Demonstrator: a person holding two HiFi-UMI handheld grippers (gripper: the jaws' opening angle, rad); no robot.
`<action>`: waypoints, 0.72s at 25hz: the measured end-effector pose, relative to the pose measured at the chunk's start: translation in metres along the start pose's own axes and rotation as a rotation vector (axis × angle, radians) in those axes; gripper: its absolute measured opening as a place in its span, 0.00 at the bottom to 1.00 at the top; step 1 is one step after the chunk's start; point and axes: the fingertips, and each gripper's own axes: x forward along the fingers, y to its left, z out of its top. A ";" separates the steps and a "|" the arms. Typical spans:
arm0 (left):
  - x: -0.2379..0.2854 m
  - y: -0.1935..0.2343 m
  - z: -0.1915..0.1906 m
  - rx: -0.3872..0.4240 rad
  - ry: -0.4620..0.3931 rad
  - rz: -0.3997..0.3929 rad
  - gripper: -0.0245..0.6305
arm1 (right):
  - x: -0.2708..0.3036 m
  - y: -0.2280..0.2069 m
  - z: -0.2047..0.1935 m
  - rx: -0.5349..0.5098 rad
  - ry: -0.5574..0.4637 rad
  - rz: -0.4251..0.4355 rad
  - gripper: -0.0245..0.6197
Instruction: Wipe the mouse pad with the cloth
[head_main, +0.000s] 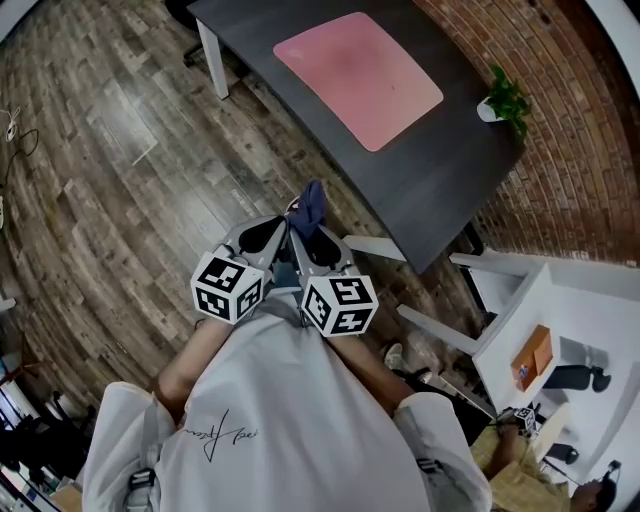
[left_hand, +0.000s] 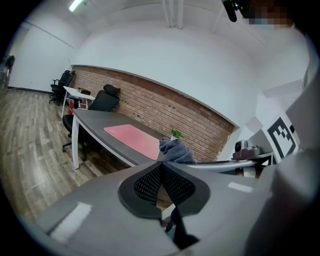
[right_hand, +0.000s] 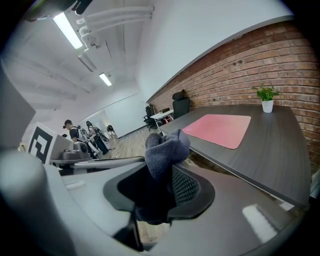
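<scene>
The flat pink mouse pad lies on the dark grey bench, well ahead of us. Our right tool clamps the bunched blue-grey cloth, and our left tool is closed on nothing. Bunched so, we fear the cloth may wipe only a strip, and the unheld pad could slide.

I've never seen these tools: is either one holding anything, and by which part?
The right gripper pinches the bunched blue-grey cloth low down, its top poking out. The left gripper is shut, empty.
</scene>
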 end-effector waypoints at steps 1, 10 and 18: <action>0.002 0.002 0.002 -0.004 -0.003 0.002 0.06 | 0.002 -0.001 0.002 -0.007 0.002 0.004 0.25; 0.028 0.039 0.023 -0.007 -0.015 0.066 0.06 | 0.034 -0.030 0.019 0.021 0.018 -0.013 0.25; 0.090 0.070 0.052 -0.026 0.015 0.090 0.04 | 0.069 -0.078 0.054 0.105 -0.004 -0.051 0.25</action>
